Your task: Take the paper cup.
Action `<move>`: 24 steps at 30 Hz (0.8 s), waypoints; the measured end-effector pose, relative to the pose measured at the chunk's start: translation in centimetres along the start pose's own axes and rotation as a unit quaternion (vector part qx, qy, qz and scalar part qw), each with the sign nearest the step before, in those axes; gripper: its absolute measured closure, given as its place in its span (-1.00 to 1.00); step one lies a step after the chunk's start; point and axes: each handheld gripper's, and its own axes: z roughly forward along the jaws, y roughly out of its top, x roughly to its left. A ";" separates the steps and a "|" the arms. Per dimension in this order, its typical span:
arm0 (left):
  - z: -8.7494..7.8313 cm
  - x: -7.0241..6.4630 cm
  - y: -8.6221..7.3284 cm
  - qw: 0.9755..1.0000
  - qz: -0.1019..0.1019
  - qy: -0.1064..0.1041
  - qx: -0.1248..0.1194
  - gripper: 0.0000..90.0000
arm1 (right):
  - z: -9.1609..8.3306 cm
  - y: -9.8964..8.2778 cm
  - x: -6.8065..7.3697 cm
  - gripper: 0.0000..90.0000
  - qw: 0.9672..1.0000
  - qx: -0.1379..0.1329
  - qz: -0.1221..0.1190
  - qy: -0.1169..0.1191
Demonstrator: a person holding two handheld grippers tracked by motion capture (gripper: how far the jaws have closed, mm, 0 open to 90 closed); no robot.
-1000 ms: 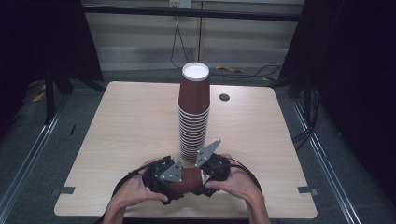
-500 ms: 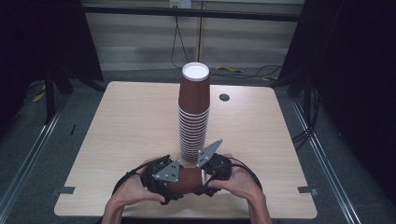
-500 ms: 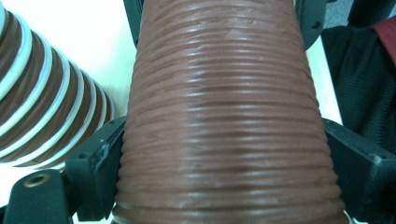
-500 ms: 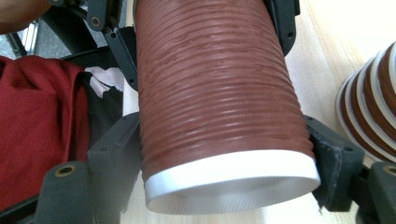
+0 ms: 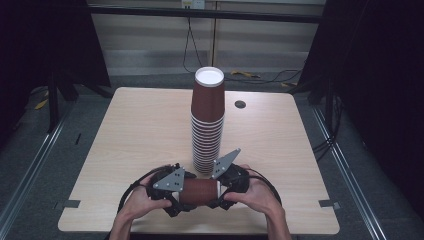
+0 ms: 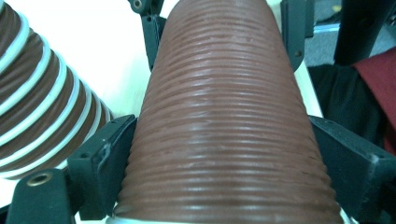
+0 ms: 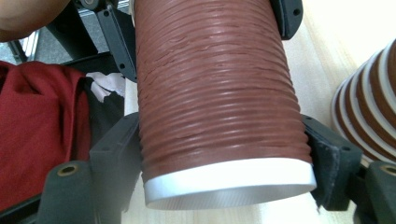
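While both grippers hold the brown ribbed cup (image 5: 199,190) level above the near table (image 5: 130,130) edge, the main risk is crushing or dropping it.

1. Left gripper (image 5: 176,196): its jaws have just been closing and bracket the cup's narrower end, both pads on the wall. Too hard a squeeze would dent thin paper; too light a one lets the taper slide out.
2. Cup: a ridged, matte paper cone with a smooth white rolled rim (image 7: 229,181). It may be several nested cups; pulling off-axis could jam them.
3. Right gripper (image 5: 223,186): jaws clamped on the wide end just behind the rim.
4. Cup stack (image 5: 207,125): tall, inverted, white-rimmed, standing just beyond the grippers. A bump from the grey plate (image 5: 226,161) could topple it.
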 end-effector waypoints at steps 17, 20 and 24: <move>-1.1 0.5 -0.1 0.997 -0.021 0.015 -0.072 -0.71 | 0.0 -0.1 -0.2 -0.49 1.000 -0.002 0.011 -0.005; -1.6 0.6 -0.2 0.996 -0.028 0.022 -0.079 -0.66 | -0.2 -0.2 -0.2 -0.49 1.000 -0.003 0.013 -0.011; -2.5 0.6 -0.3 0.993 -0.038 0.047 -0.101 -0.66 | -0.6 -0.5 -0.2 -0.49 1.000 -0.012 0.020 -0.019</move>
